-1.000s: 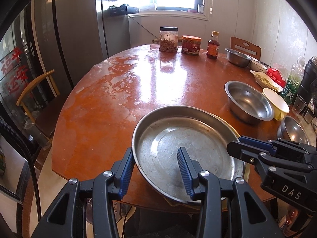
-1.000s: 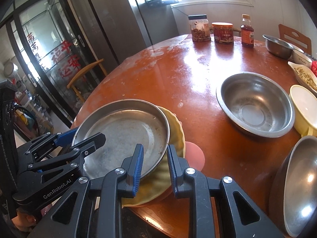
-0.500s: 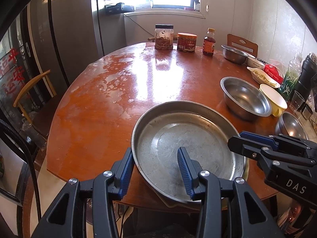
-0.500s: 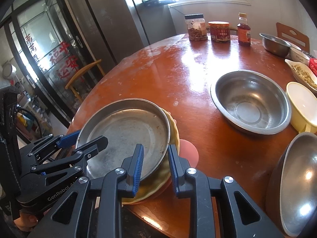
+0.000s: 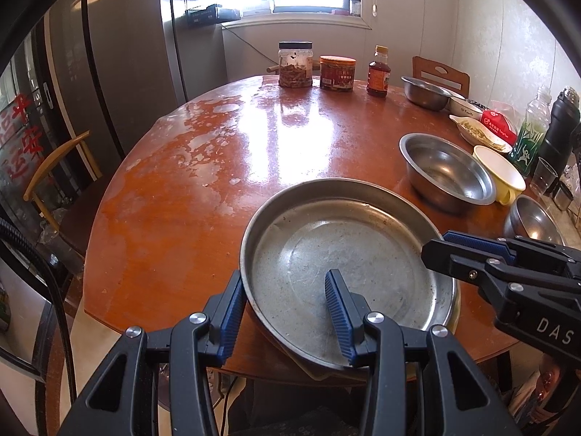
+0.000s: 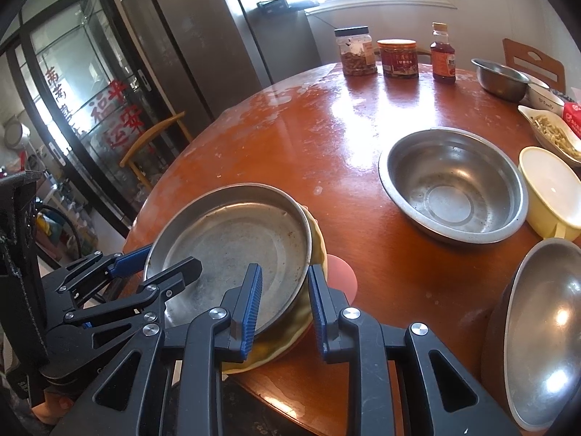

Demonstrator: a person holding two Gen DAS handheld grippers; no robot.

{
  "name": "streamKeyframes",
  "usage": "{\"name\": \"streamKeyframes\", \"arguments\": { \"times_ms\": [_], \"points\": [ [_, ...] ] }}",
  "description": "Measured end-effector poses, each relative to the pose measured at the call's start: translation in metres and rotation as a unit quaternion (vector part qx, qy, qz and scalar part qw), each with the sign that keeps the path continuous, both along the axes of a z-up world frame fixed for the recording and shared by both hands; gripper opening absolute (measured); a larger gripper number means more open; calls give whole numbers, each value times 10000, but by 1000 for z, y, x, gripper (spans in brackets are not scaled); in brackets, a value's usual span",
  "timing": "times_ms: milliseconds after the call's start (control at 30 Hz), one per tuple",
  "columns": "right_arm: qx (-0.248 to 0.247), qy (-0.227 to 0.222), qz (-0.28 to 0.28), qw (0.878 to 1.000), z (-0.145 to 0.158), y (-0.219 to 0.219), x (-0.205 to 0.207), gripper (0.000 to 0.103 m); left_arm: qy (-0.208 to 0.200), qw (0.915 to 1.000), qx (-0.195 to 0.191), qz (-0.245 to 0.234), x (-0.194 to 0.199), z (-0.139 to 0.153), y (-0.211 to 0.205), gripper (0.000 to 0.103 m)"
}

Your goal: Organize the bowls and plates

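Steel plate (image 5: 348,254), stacked on yellow plate (image 6: 319,250), near edge of surface (image 5: 189,196). Left tongs (image 5: 287,312) straddle its near rim; right tongs (image 6: 283,301) clamp both plates' rims.

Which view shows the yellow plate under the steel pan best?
The right wrist view: the yellow plate shows as a scalloped crescent along the steel pan's right and near edge. The left wrist view gives only a thin yellow sliver past the pan's right rim; the pan covers the rest.
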State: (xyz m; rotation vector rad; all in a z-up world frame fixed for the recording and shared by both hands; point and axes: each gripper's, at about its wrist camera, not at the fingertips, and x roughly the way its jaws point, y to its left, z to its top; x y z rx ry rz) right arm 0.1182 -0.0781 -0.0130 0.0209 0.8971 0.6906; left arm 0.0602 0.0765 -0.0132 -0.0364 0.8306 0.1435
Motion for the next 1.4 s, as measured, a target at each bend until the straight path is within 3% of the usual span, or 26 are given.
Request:
{"name": "streamKeyframes", "arguments": {
  "times_ms": [267, 500, 1167, 1300, 1400],
  "points": [
    [59, 23, -26, 10000, 2, -3, 2, 28, 31, 10000, -35, -48, 1, -1, -1, 44],
    [99, -17, -25, 9999, 5, -6, -1, 35, 39, 10000, -39, -30, 1, -1, 0, 44],
    [107, -80, -147, 9998, 12, -14, -5, 37, -57, 9997, -157, 162, -4, 5, 11, 46],
    [118, -97, -167, 9997, 13, -15, -6, 45, -118, 9996, -160, 178, -7, 8, 11, 48],
    [122, -110, -170, 9997, 15, -15, -7, 46, -129, 9996, -174, 188, -9, 10, 12, 49]
  ]
}}
